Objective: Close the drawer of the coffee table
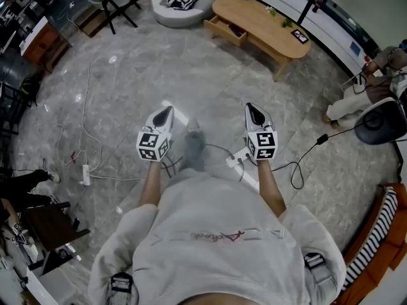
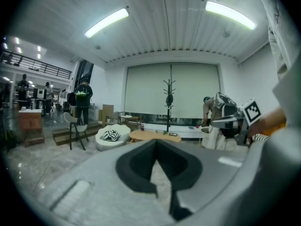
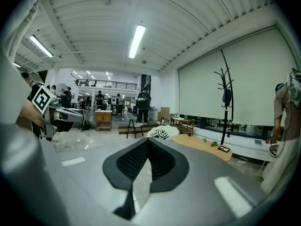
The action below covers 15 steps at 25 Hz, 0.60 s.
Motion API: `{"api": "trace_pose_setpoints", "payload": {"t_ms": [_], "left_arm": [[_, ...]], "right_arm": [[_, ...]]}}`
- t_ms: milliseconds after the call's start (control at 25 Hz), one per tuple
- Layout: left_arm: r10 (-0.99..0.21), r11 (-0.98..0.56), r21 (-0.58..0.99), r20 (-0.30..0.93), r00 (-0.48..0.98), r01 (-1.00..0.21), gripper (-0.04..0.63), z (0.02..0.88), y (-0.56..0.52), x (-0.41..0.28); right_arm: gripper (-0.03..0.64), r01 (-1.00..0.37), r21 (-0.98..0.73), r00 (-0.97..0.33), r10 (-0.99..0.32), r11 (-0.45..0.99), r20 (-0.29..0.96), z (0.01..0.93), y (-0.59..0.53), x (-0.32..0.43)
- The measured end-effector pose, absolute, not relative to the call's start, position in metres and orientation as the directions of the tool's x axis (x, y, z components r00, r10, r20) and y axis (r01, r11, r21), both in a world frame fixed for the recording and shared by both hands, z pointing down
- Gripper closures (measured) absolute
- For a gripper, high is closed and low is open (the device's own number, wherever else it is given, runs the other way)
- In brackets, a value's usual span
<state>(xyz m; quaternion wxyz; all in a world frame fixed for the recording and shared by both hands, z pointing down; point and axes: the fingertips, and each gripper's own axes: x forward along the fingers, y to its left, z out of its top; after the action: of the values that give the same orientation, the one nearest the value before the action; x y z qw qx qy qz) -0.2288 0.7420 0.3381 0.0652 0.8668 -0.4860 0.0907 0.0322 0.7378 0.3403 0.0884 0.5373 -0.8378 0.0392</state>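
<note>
Floor (image 1: 146,62), grey and shiny, lies wide and bare between the person and the table (image 1: 267,19). The table stands far off at the top of the head view, with a wall close behind it. A white seat (image 1: 164,10) sits near its left end. The drawer (image 1: 224,30) sticks out of the table's front edge at that end, open toward the bare floor. The left gripper (image 1: 167,112) and right gripper (image 1: 249,107) point toward the table, side by side, well apart from it. Both have their jaws pressed together with nothing in them. A plug strip (image 1: 86,174) lies on the floor, left of the person.
</note>
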Motion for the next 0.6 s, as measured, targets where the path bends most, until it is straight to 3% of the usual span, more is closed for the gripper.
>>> {"api": "trace_pose_setpoints", "payload": {"t_ms": [600], "left_arm": [[-0.813, -0.530, 0.071, 0.241, 0.530, -0.845, 0.595, 0.363, 0.517, -0.276]], "right_arm": [[0.612, -0.903, 0.032, -0.410, -0.883, 0.428, 0.229, 0.357, 0.506, -0.025]]}}
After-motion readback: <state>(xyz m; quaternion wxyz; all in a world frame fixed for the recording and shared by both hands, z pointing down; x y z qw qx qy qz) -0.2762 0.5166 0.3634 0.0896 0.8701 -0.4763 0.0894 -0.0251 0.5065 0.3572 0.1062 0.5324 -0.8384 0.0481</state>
